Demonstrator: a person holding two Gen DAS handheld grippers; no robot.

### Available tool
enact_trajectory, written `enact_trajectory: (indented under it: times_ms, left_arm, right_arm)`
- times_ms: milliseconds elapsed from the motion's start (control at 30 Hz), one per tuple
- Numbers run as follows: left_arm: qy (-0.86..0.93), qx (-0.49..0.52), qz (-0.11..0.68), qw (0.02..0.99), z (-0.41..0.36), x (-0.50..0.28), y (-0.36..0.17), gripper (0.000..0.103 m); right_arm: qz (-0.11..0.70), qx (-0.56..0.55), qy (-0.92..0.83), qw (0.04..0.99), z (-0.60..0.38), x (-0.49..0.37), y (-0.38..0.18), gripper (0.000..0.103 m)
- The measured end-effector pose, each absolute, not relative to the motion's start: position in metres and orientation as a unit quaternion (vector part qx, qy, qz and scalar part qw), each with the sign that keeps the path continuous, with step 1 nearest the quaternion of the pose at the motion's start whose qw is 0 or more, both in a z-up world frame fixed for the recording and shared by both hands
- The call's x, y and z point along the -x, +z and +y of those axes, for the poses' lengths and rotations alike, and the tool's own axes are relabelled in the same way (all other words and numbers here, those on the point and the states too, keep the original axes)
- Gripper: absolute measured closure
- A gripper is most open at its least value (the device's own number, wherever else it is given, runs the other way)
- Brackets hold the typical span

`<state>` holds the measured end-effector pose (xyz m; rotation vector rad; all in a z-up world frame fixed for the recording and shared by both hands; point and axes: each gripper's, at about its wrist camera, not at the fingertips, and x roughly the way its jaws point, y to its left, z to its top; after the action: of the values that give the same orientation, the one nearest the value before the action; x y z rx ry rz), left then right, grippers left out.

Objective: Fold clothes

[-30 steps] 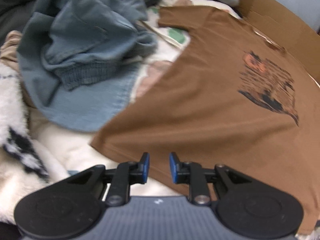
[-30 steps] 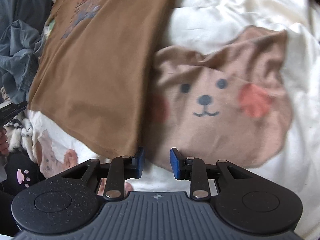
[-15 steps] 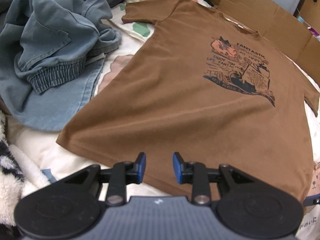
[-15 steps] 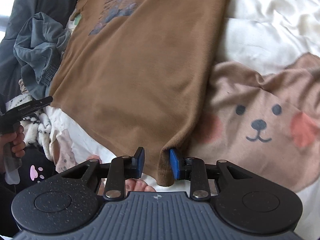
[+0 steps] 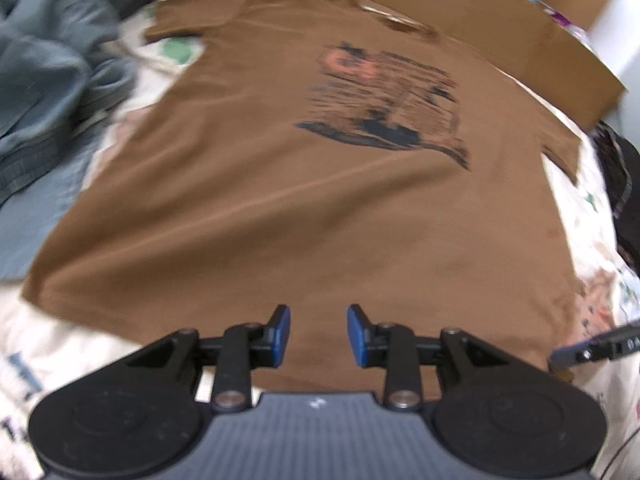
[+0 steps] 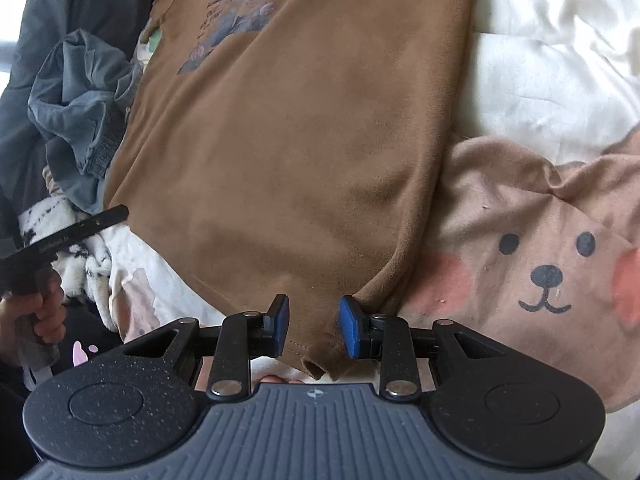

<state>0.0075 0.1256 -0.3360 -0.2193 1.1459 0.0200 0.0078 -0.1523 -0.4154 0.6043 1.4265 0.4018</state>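
Watching the brown graphic-print T-shirt (image 5: 280, 200) spread flat on the cream bear-print bedding (image 6: 532, 248), I see both sets of jaws open — right gripper (image 6: 313, 322) straddling the bunched hem corner, left gripper (image 5: 318, 334) over the hem. Closing could snag bedding too.

Bear-print bedding (image 6: 540, 240), cardboard (image 5: 500, 28) behind it.

Blue garment pile (image 5: 48, 80) crowding shirt's left

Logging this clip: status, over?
Left gripper open over hem. Right gripper open, hem corner between fingers. Brown printed T-shirt flat. Blue denim heap beside it.
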Motion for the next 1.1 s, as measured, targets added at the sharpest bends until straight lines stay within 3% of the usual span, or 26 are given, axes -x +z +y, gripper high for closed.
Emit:
enact_trajectory:
  times_ms: [167, 333, 467, 867, 1100]
  left_arm:
    - [-0.046, 0.098, 0.548, 0.83, 0.099, -0.016, -0.341, 0.069]
    - [-0.104, 0.093, 0.555, 0.82, 0.072, -0.023, -0.346, 0.069]
    - [-0.125, 0.078, 0.562, 0.814, 0.058, -0.023, -0.352, 0.069]
    - [-0.09, 0.094, 0.577, 0.806, 0.078, -0.015, -0.361, 0.069]
    - [-0.065, 0.097, 0.58, 0.806, 0.096, -0.008, -0.357, 0.069]
  right_arm:
    - [0.65, -0.287, 0.159, 0.685, -0.155, -0.009, -0.43, 0.071]
    - [0.655, -0.303, 0.156, 0.674, -0.154, -0.018, -0.44, 0.081]
    - [0.661, -0.303, 0.153, 0.669, -0.155, -0.023, -0.438, 0.081]
    - [0.638, -0.339, 0.137, 0.678, -0.189, -0.008, -0.401, 0.083]
    - [0.646, -0.35, 0.109, 0.669, -0.215, 0.021, -0.407, 0.083]
